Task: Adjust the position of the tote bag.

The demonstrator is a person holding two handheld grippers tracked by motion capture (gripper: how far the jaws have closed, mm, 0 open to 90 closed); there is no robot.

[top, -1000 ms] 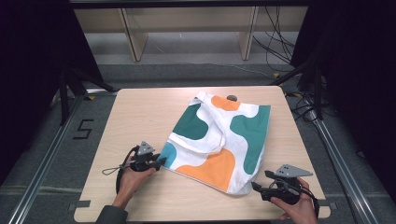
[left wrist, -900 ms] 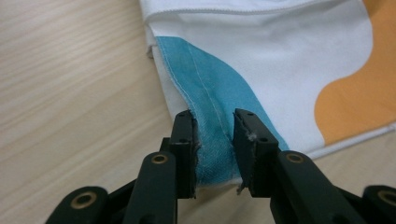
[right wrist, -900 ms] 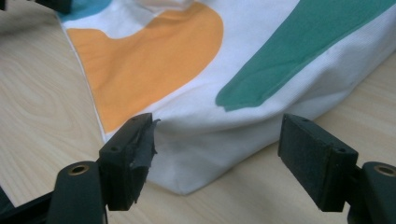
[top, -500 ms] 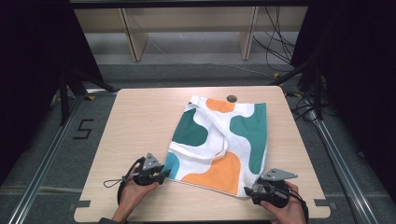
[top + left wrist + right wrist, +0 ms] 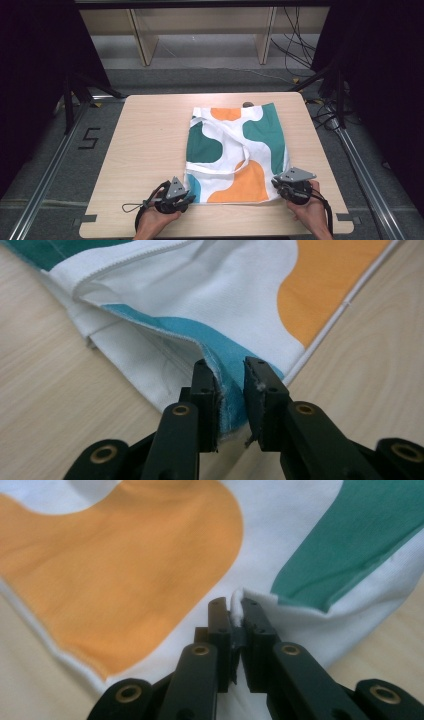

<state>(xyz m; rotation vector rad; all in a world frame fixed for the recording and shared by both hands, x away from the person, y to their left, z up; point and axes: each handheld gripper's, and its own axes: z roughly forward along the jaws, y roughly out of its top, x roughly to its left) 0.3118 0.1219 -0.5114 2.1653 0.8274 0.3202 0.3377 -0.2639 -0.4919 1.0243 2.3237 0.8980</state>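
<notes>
Right hand-held gripper [image 5: 235, 611] clamped on tote bag [image 5: 235, 150] corner. Left hand-held gripper [image 5: 231, 371] jaws gapped around hem, so that corner could slip free if pulled.

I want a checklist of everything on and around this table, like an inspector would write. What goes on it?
Surface: pale wooden table, bare around the bag.
Job's things: tote bag in white, orange, green and teal, lying flat, its strap across it.
Clutter: one small dark thing at the bag's far edge; too small to tell what.
Grippers: left tongs around the bag's near teal corner, jaws slightly apart; right tongs pinching its other near corner, jaws close on the cloth.
Cables: a black cable loops from the left tongs; loose cables on the floor behind.
Surroundings: wooden frame legs beyond the table, a "5" marked on the floor.
</notes>
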